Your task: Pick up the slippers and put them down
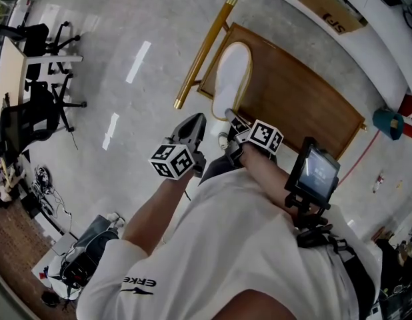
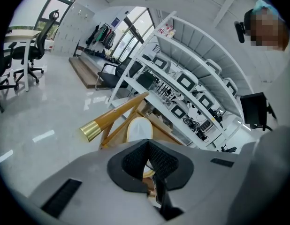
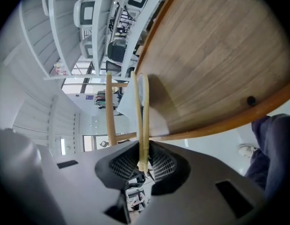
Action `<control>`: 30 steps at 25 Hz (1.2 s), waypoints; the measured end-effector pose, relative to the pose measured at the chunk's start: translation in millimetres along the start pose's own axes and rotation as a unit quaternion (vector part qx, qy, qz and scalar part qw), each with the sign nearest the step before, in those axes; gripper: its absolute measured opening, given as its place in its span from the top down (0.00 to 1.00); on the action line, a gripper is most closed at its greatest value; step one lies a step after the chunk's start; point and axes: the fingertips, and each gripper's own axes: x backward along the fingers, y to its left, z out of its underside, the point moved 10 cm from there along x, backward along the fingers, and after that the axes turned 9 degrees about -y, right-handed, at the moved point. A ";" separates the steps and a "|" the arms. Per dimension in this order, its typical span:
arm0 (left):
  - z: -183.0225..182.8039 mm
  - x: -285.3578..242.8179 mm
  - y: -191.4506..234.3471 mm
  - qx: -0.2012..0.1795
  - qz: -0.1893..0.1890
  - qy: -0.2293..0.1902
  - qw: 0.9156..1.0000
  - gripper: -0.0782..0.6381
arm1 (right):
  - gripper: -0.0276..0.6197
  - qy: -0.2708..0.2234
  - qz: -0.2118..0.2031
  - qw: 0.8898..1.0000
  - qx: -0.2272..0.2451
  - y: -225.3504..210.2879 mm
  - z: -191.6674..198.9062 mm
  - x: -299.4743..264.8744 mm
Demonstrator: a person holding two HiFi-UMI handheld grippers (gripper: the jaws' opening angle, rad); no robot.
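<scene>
Slippers (image 1: 231, 79), white and thin, stretch toward twelve o'clock from the right hand-held gripper (image 1: 233, 120) over the left corner of the wooden table (image 1: 306, 92), with the left hand-held gripper (image 1: 193, 124) at its nine o'clock above the floor (image 1: 126, 59). In the left gripper view the left hand-held gripper (image 2: 147, 146) has its jaws together on nothing, and the slippers (image 2: 139, 128) lie ahead at twelve o'clock. In the right gripper view the right hand-held gripper (image 3: 142, 161) is clamped on the heel edges of both slippers (image 3: 141, 107), seen edge-on beside the table (image 3: 220, 55); they look light and floppy, likely to sag or slide apart, so pinching both together near the heel seems soundest.
</scene>
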 end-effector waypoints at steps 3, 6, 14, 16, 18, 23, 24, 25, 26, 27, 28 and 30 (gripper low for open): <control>-0.4 5.9 1.7 0.001 -0.003 0.000 1.000 0.89 | 0.86 0.001 -0.001 1.000 -0.009 -0.7 7.0 -3.4; -3.3 14.8 9.9 0.003 -0.007 0.000 1.000 0.89 | 0.86 0.006 -0.001 1.000 -0.015 -0.2 18.3 -11.6; -1.3 21.6 26.7 -0.001 -0.015 0.003 1.000 0.89 | 0.85 0.013 0.014 1.000 -0.006 -16.8 29.6 -28.7; -1.5 24.8 31.8 -0.001 -0.018 0.006 1.000 0.89 | 0.84 0.017 0.021 1.000 0.005 -18.0 32.5 -31.9; -0.7 27.2 35.7 -0.002 -0.020 0.008 1.000 0.89 | 0.83 0.024 0.026 0.999 0.015 -19.4 34.2 -34.2; 3.6 26.5 41.0 -0.001 -0.020 0.015 1.000 0.89 | 0.78 0.045 0.049 0.996 0.063 -22.2 32.8 -35.0; 4.6 26.0 41.7 -0.001 -0.020 0.016 1.000 0.89 | 0.76 0.049 0.053 0.995 0.070 -22.8 32.9 -34.7; 5.7 25.6 42.3 -0.001 -0.019 0.017 1.000 0.89 | 0.75 0.053 0.054 0.994 0.074 -23.5 33.4 -34.2; 6.7 25.5 42.7 -0.002 -0.018 0.019 1.000 0.89 | 0.73 0.057 0.054 0.994 0.076 -24.2 34.4 -33.4; 7.7 25.6 42.9 -0.003 -0.017 0.020 1.000 0.89 | 0.70 0.061 0.053 0.994 0.077 -25.0 35.5 -32.5; 8.5 25.7 43.2 -0.004 -0.017 0.021 1.000 0.89 | 0.69 0.065 0.051 0.994 0.078 -25.9 36.5 -31.7; 10.2 25.9 43.5 -0.006 -0.015 0.021 1.000 0.89 | 0.68 0.071 0.050 0.993 0.081 -27.3 37.8 -29.5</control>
